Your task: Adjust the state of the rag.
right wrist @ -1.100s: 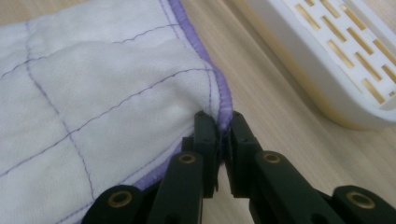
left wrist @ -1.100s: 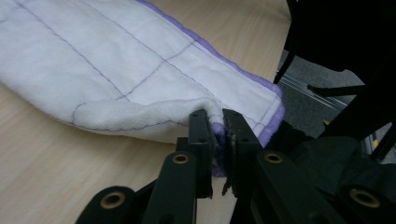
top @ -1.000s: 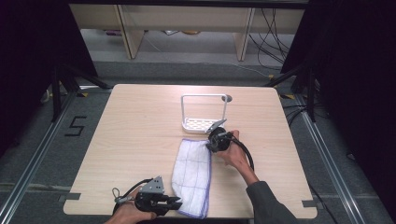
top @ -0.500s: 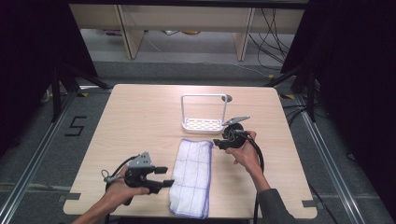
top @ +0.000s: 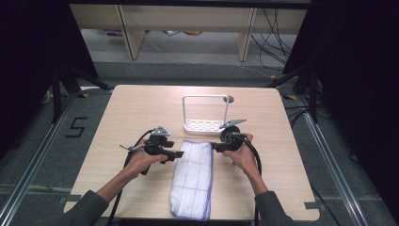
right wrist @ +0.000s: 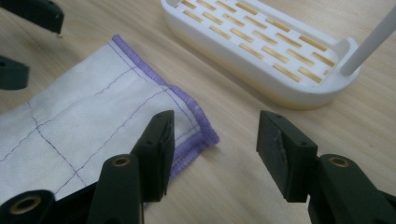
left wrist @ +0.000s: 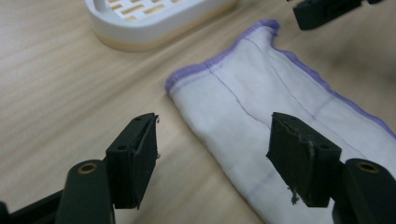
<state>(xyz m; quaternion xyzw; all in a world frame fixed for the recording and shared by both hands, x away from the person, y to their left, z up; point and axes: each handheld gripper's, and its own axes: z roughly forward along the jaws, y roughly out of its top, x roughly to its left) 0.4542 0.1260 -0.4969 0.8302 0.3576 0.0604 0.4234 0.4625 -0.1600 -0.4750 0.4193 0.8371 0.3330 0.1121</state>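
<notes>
While the cloth (top: 193, 178) lies folded into a long strip on the worktop (top: 117, 113), both far corners wait ungripped, so the fold seems part done and, I judge, another fold is left. From the high view the left hand-held gripper (top: 178, 154) sits just beside the strip's far left corner, the right hand-held gripper (top: 212, 146) just beside the far right one; a white rack (top: 205, 123) stands behind. Dark floor, shelving and cables ring the pale wood.

Along the left gripper view, the jaws have just been opening and stand spread, the cloth's (left wrist: 280, 121) edge between them but untouched by the pads.

Along the right gripper view, the jaws have likewise just been opening; they are spread by the purple-hemmed corner (right wrist: 196, 116), pinching nothing, with the rack (right wrist: 261, 46) near.
</notes>
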